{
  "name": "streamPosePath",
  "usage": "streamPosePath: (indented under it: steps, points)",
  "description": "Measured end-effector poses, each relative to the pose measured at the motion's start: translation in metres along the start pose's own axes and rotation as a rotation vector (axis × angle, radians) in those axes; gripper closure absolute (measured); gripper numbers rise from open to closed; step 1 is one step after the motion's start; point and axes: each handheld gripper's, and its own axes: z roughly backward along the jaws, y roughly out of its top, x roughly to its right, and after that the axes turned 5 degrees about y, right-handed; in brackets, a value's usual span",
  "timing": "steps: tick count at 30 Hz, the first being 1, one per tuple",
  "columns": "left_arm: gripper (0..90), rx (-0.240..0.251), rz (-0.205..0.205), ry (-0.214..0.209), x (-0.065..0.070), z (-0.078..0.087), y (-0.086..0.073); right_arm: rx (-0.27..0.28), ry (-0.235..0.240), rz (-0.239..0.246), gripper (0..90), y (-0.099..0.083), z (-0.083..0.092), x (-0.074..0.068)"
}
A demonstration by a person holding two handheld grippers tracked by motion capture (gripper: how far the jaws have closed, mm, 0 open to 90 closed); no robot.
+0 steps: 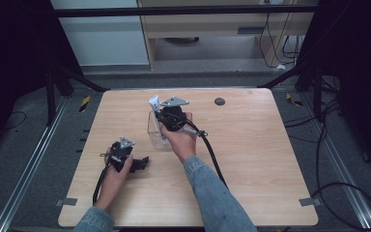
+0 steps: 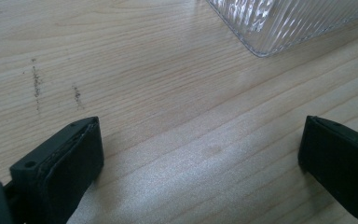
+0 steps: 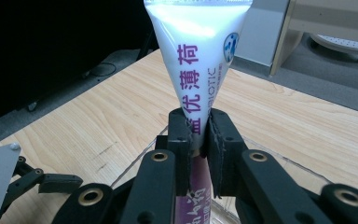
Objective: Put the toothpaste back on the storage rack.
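Tongs: two, the left tongs (image 1: pixel 144 163) at the near left of the surface (image 1: pixel 251 159) and the right tongs (image 1: pixel 158 114) at the clear container.
Hands: two, a left hand (image 1: pixel 113 176) and a right hand (image 1: pixel 179 137), one on each of the tongs.
Tubes: one white tube with purple print (image 3: pixel 196 74), (image 1: pixel 154 102).
Clear ribbed containers: one (image 1: pixel 154 133), with a corner seen in the left gripper view (image 2: pixel 284 21).
Dark round discs on the surface: one (image 1: pixel 219 101).
Grey three-cornered plates: two (image 1: pixel 174 102), (image 1: pixel 126 142).
Denim sleeves: two (image 1: pixel 217 198), (image 1: pixel 94 221).
Surfaces: one.
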Motion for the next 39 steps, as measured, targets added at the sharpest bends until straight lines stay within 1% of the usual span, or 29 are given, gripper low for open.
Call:
streamPosePath:
  steps: [6,15,26,39]
  points:
    - [0.0,0.000,-0.001,0.000,0.000,0.000,0.000,-0.007,-0.008,0.005,80.4,-0.001,-0.003,0.001]
    - [0.0,0.000,-0.001,0.000,0.000,0.000,0.000,-0.021,-0.019,-0.001,80.3,-0.003,-0.009,0.001]
    - [0.0,0.000,-0.001,0.000,0.000,0.000,0.000,-0.026,-0.029,-0.006,80.3,-0.004,-0.013,0.000]
    - [0.0,0.000,-0.001,-0.001,0.000,0.000,0.000,-0.019,-0.038,-0.012,80.0,-0.004,-0.016,0.000]
